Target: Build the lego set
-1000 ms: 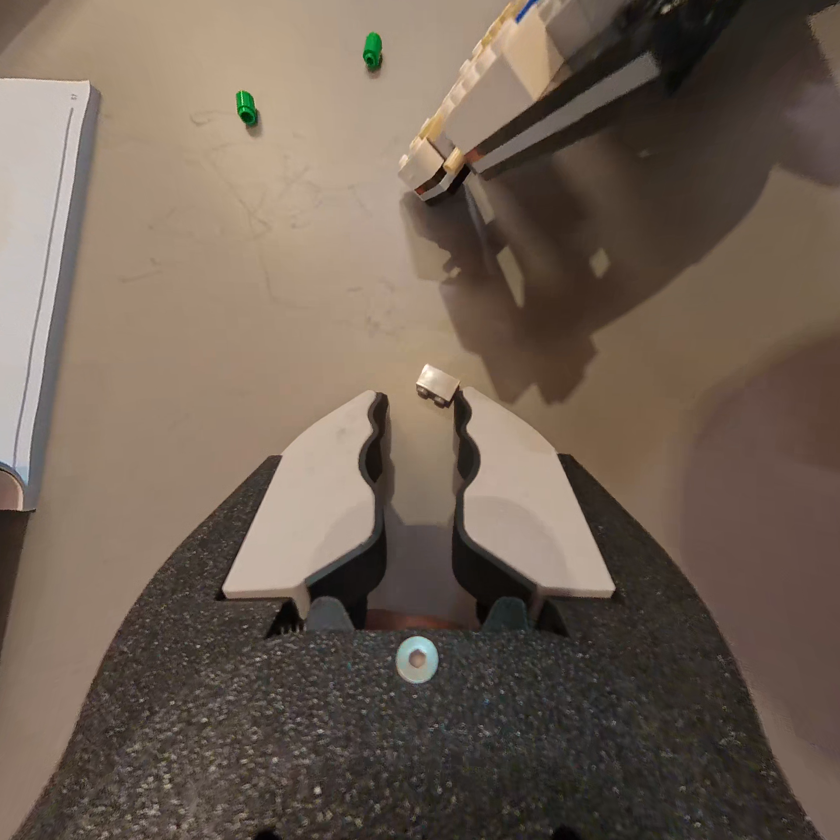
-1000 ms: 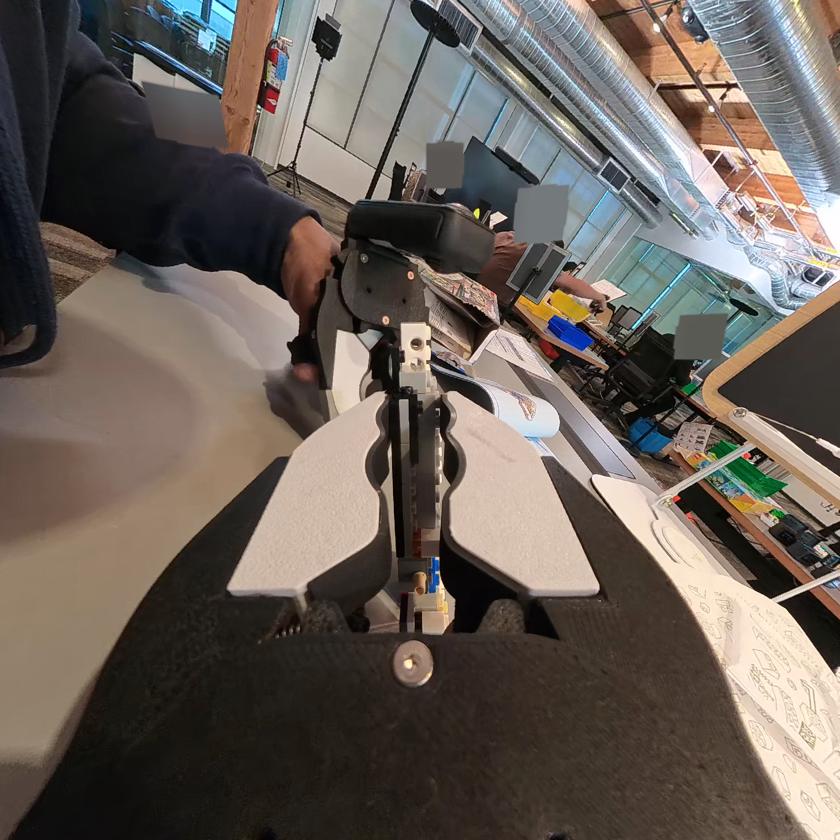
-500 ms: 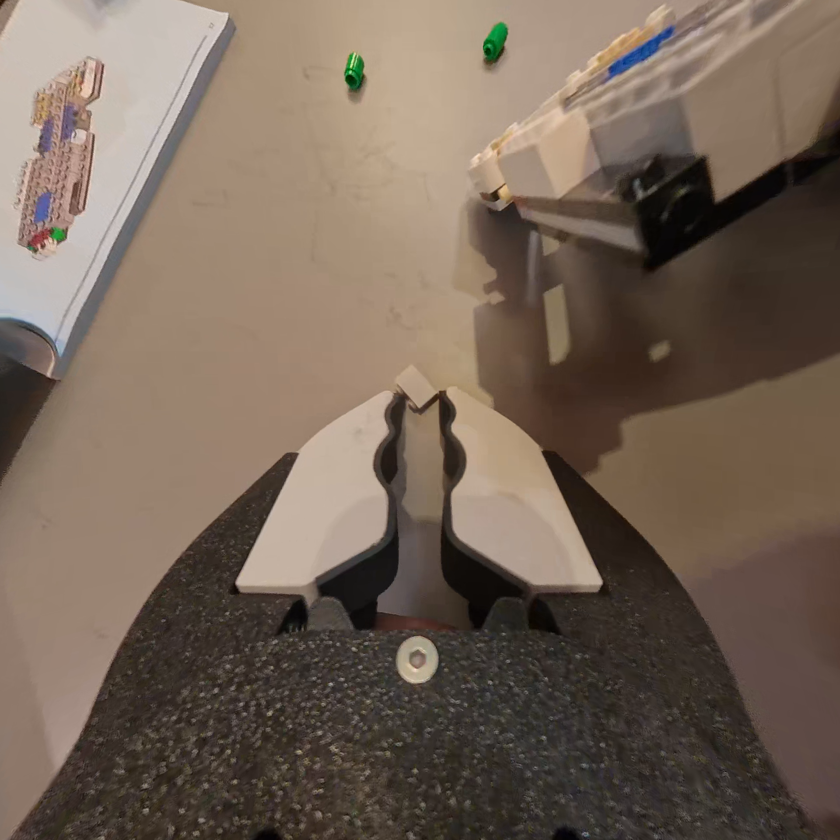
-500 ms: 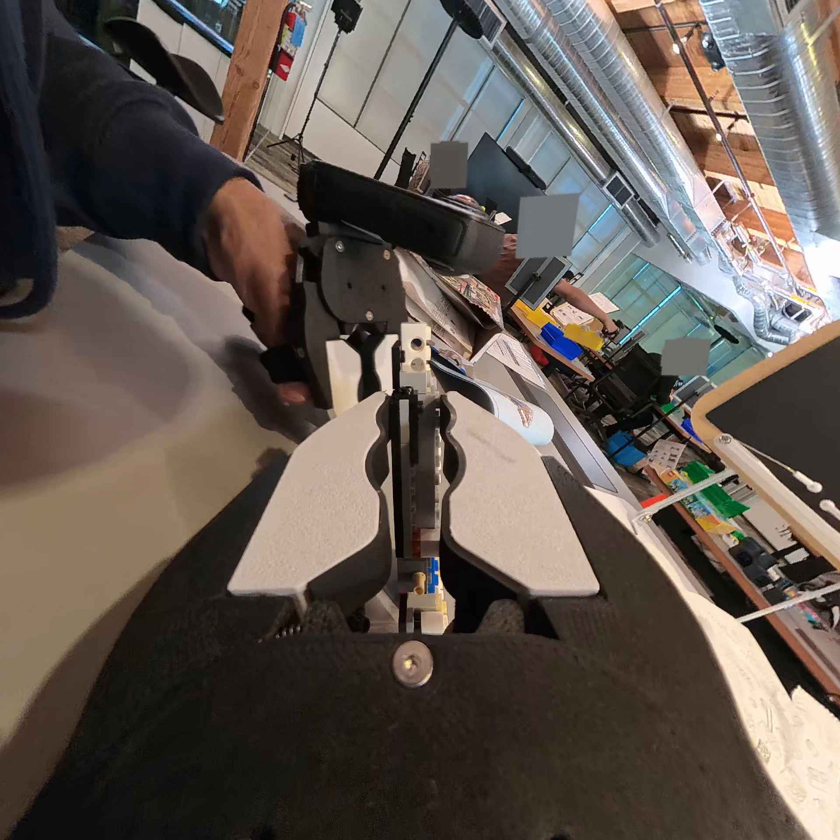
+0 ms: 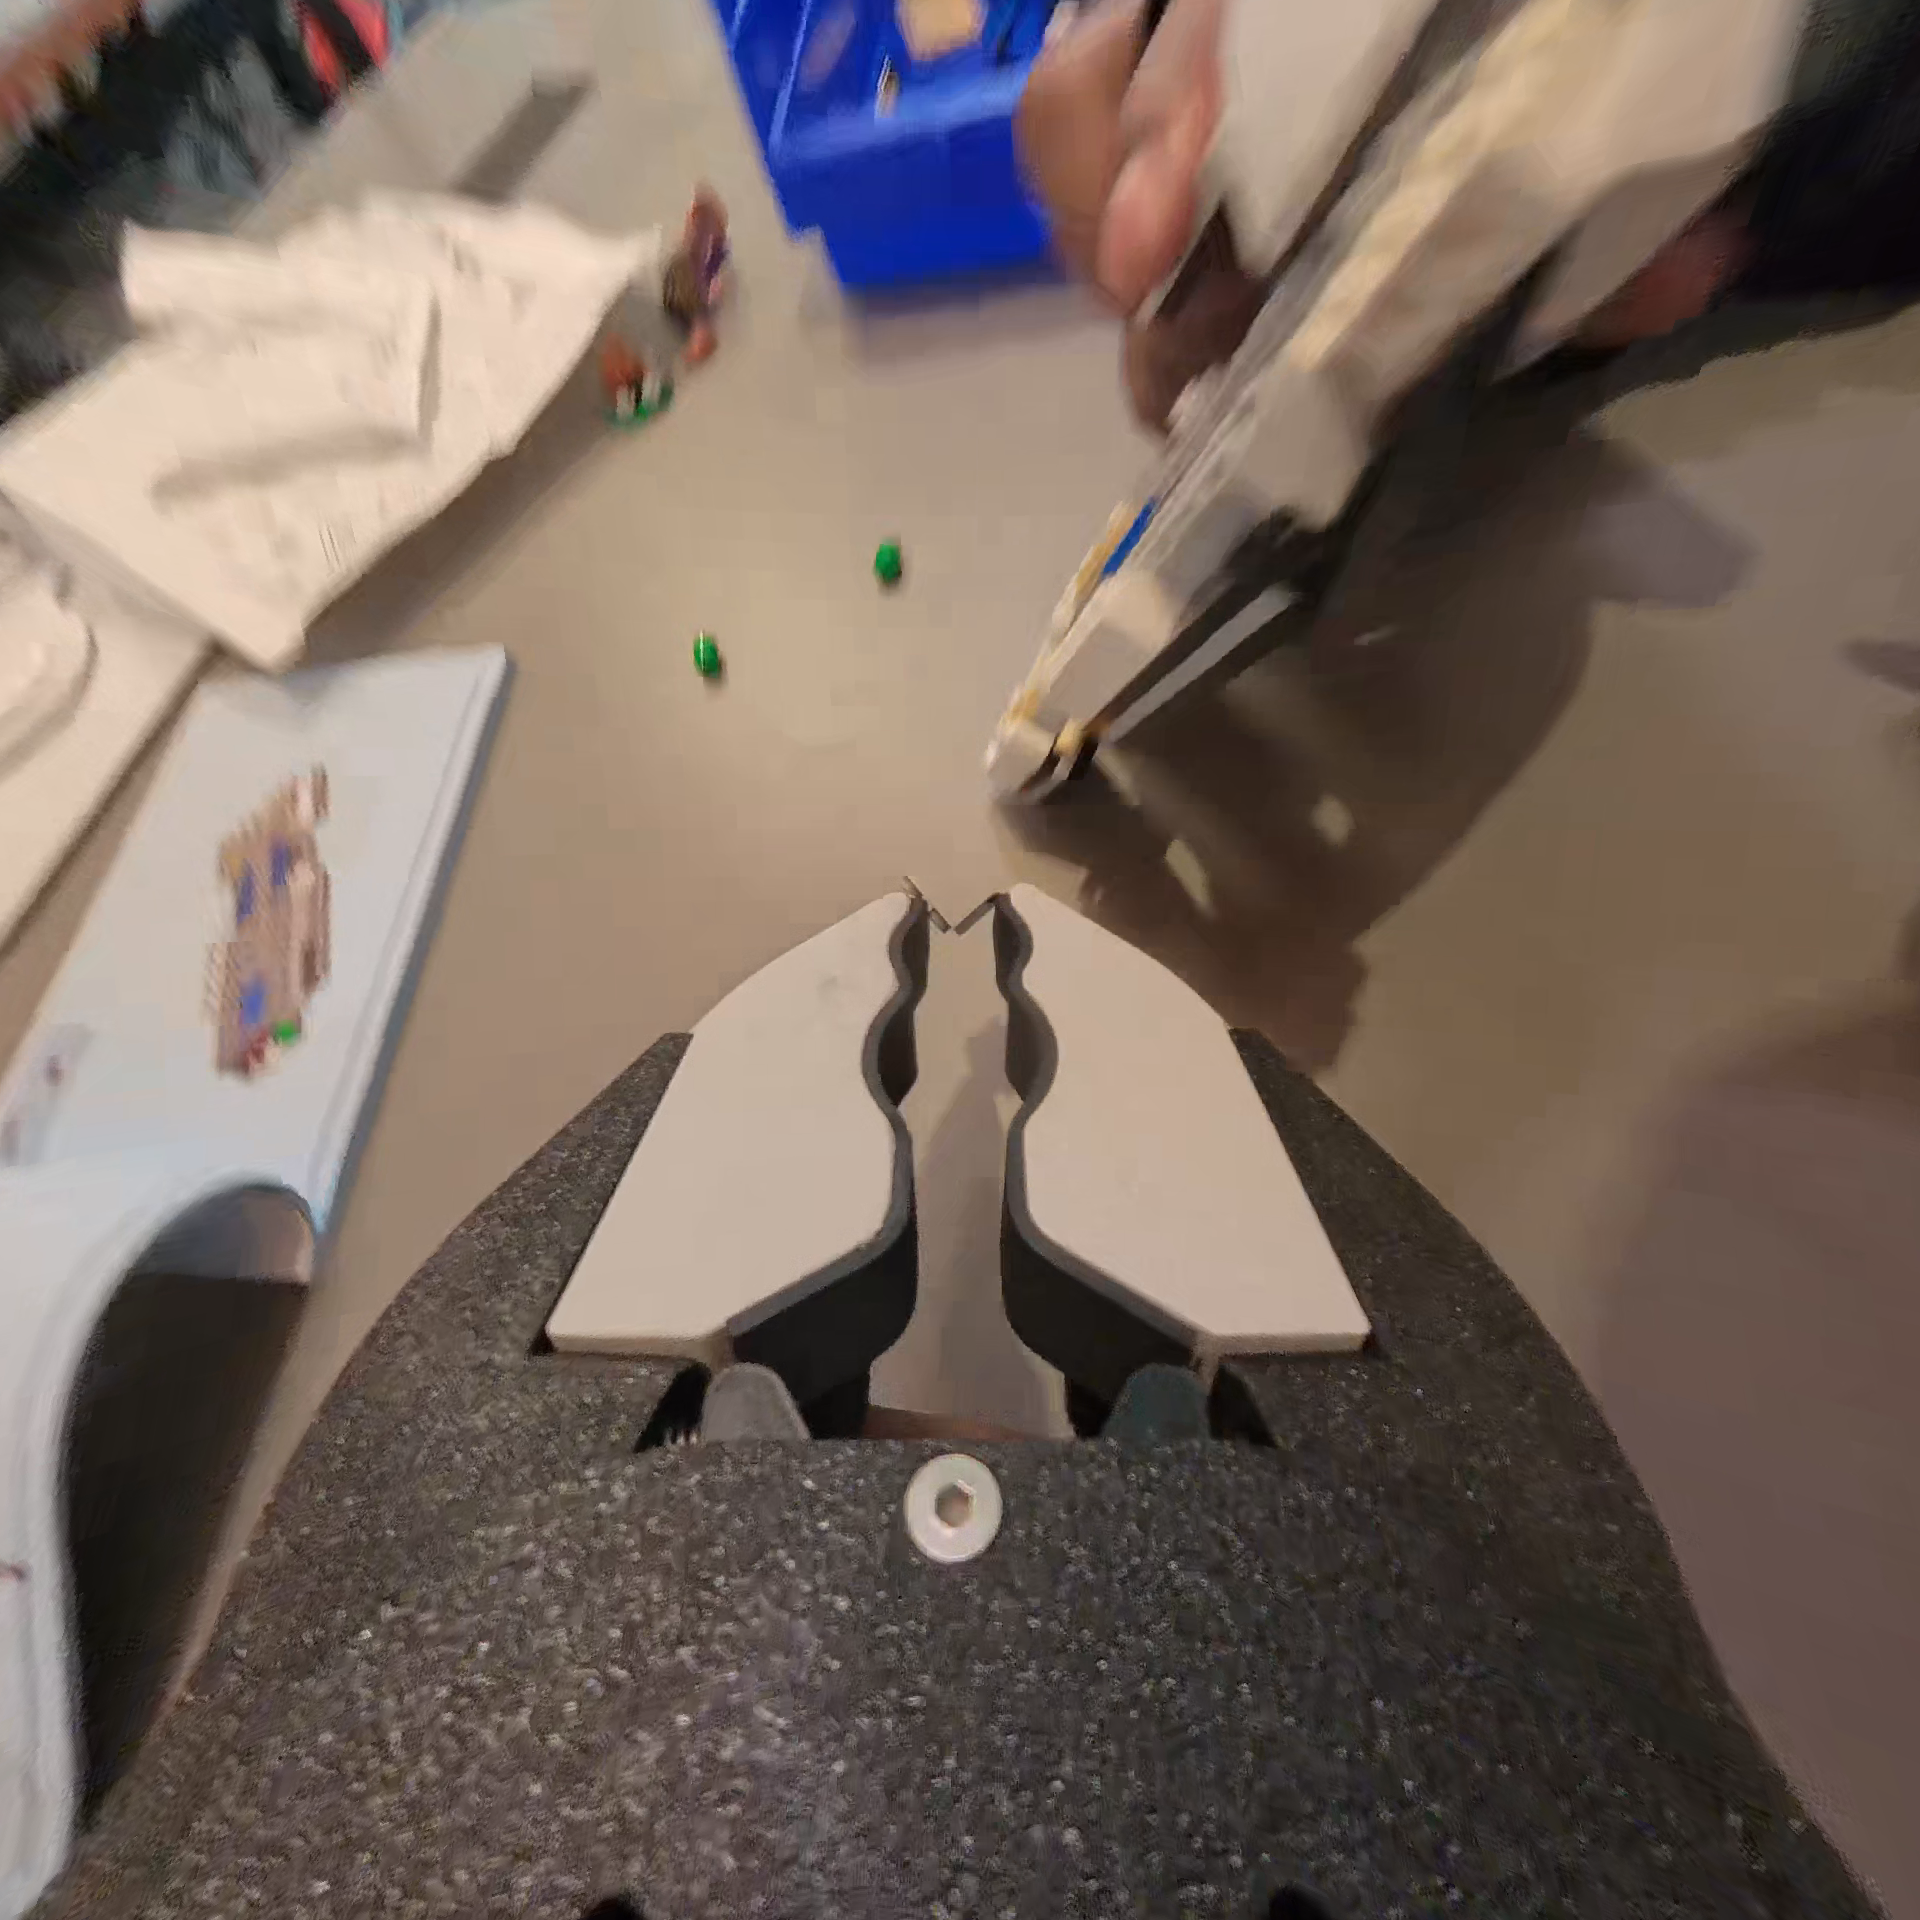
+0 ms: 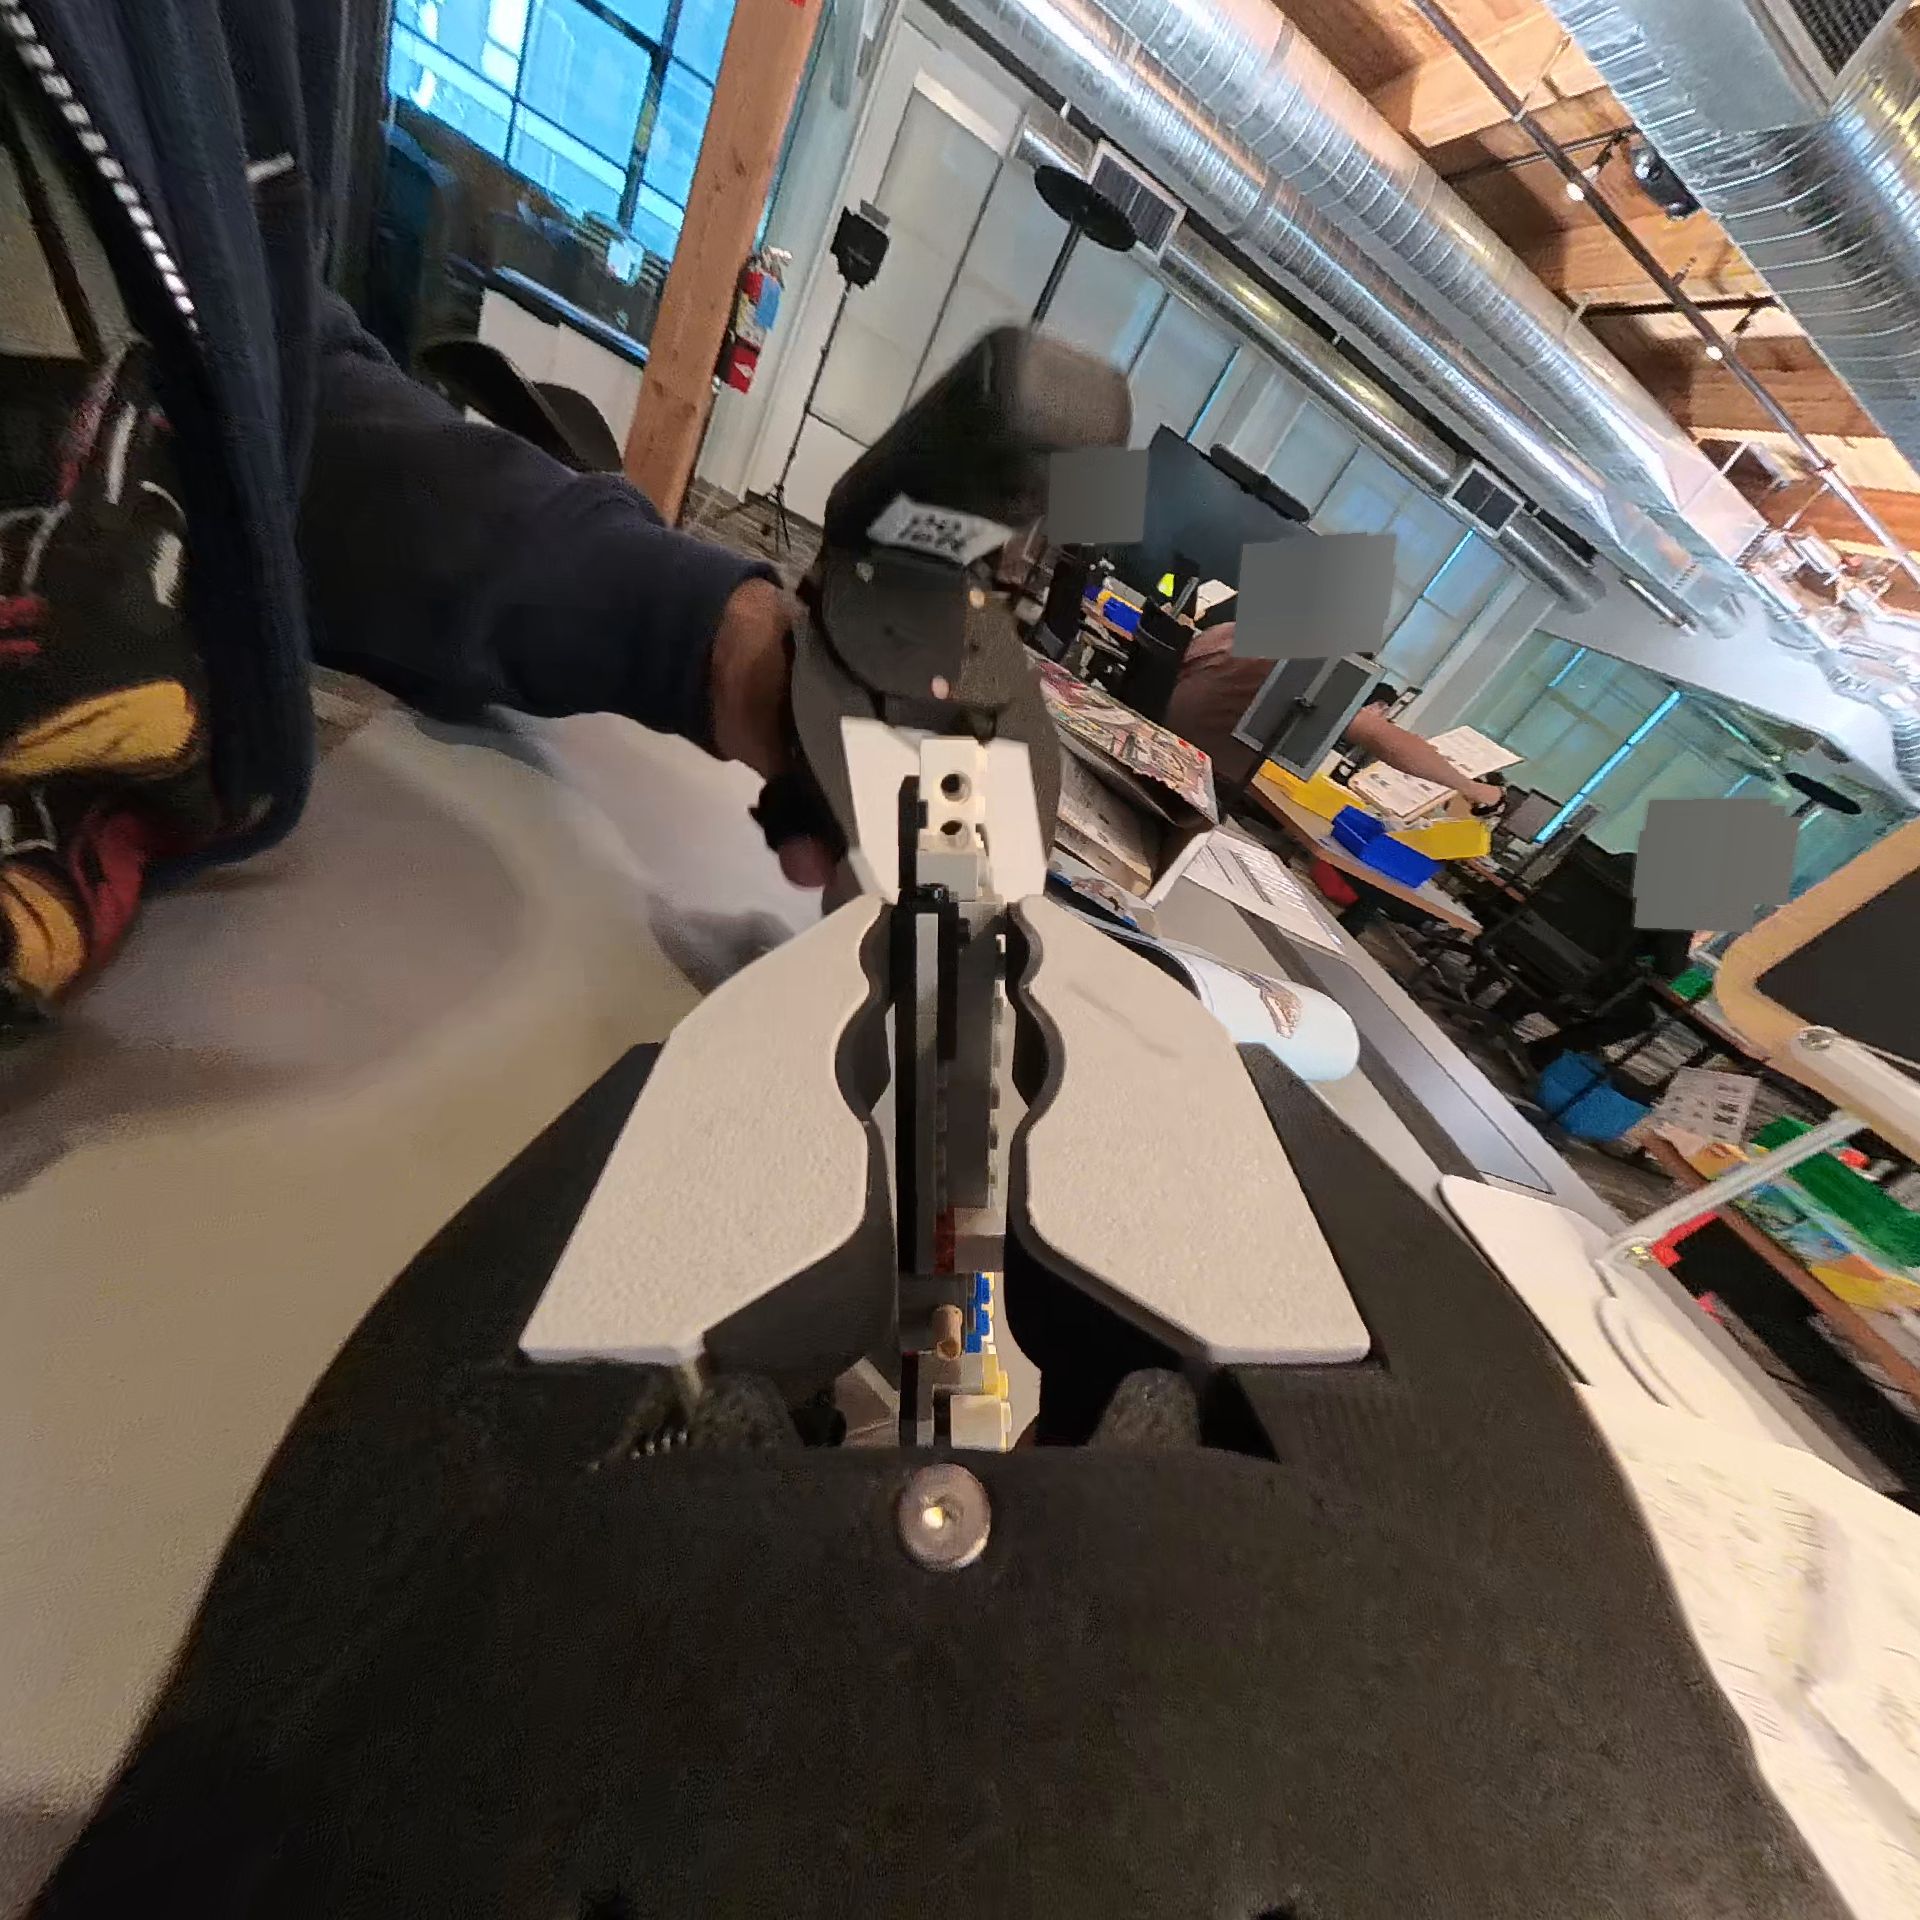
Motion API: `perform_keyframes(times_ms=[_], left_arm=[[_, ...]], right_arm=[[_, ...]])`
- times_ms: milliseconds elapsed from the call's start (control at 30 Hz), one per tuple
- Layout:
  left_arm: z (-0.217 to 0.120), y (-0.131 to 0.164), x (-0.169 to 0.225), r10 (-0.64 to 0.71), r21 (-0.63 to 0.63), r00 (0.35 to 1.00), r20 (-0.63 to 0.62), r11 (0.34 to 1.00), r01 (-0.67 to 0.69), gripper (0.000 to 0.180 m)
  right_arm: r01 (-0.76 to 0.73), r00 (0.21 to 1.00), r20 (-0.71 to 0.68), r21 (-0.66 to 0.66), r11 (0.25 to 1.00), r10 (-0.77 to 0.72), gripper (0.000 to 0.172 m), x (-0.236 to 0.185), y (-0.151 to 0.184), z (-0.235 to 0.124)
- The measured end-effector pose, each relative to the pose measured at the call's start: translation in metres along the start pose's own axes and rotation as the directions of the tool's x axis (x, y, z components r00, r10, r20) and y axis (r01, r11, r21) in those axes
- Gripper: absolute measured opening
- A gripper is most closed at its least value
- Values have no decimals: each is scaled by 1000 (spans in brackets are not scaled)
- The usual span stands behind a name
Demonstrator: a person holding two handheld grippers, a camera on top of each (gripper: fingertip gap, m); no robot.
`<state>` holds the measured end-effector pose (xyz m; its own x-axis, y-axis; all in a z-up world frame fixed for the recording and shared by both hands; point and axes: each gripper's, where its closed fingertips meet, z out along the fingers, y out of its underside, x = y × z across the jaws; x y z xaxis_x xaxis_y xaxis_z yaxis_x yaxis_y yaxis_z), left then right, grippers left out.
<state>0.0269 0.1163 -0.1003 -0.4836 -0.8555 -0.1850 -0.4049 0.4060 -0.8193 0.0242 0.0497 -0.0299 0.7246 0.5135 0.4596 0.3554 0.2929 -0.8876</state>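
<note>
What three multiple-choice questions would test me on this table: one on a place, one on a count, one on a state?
1. Seen from the left tool, the open white paper instruction booklet lies:
A) to its left
B) to its right
C) under the model

2. Loose small green round plastic pegs on the beige tabletop:
A) one
B) two
C) five

3. The long grey, white and black brick-built model is:
A) flat on the tabletop
B) clamped between the right tool's fingers
C) inside a bin

Answers:
1 A: the booklet fills the left side of that view.
2 B: two pegs lie apart between booklet and model.
3 B: both fingers press its sides.
</note>
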Motion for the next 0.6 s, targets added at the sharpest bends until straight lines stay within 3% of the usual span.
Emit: perform_keyframes(times_ms=[100, 233, 600], left_arm=[[-24, -36, 11, 151, 117, 987, -55, 983, -144, 12], [-38, -64, 19, 318, 116, 944, -87, 945, -307, 12], [-34, -83, 36, 562, 68, 797, -224, 824, -562, 12]], right_arm=[[-47, 999, 18, 31, 998, 47, 19, 1, -2, -2], [-78, 997, 21, 61, 995, 77, 19, 2, -5, -4], [-160, 987, 11, 137, 978, 160, 19, 8, -15, -8]])
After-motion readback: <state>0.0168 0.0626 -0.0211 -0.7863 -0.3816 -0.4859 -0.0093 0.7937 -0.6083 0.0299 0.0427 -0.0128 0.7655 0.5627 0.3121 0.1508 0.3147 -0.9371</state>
